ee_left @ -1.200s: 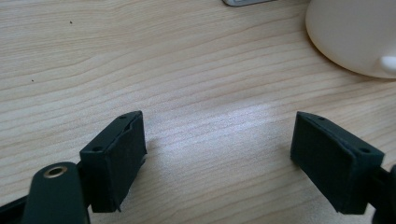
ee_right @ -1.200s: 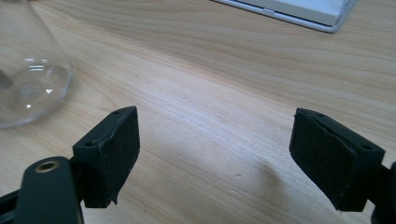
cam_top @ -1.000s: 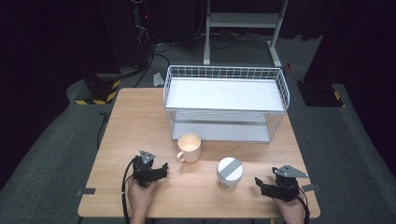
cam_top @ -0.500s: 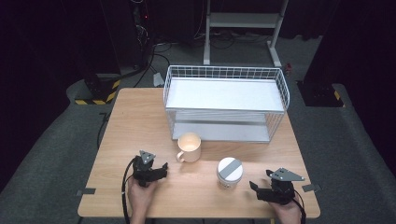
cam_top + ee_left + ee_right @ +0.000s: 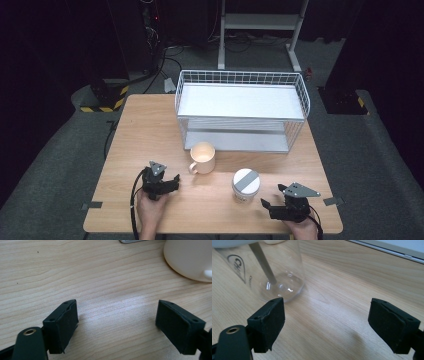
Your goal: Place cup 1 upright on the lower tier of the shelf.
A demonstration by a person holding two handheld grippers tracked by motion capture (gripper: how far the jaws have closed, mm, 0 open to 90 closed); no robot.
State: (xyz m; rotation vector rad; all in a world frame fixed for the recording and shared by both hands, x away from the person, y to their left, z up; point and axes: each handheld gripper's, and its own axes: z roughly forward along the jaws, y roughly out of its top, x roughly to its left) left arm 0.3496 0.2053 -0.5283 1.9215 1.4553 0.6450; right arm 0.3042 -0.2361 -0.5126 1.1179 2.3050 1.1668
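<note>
- the left gripper (image 5: 172, 182) rests low on the wooden table (image 5: 150, 130), jaws apart with bare wood between them; the cream mug (image 5: 202, 158) stands just beyond, untouched.
- the right gripper (image 5: 265, 205) has just been opening its jaws, nothing between them.
- the clear jar (image 5: 274, 272) with a white and grey lid (image 5: 246, 180) stands near the right gripper, just beside its left jaw.
- a white wire rack (image 5: 241, 107) stands behind both.

Left gripper (image 5: 117, 322): 2 black jaws stand wide apart over bare wooden table (image 5: 75, 272), nothing between the pads. Cream mug (image 5: 190, 257) sits at upper right, well beyond the jaws, handle stub at its right edge. Grey rack edge (image 5: 131, 241) crosses the top.
</note>
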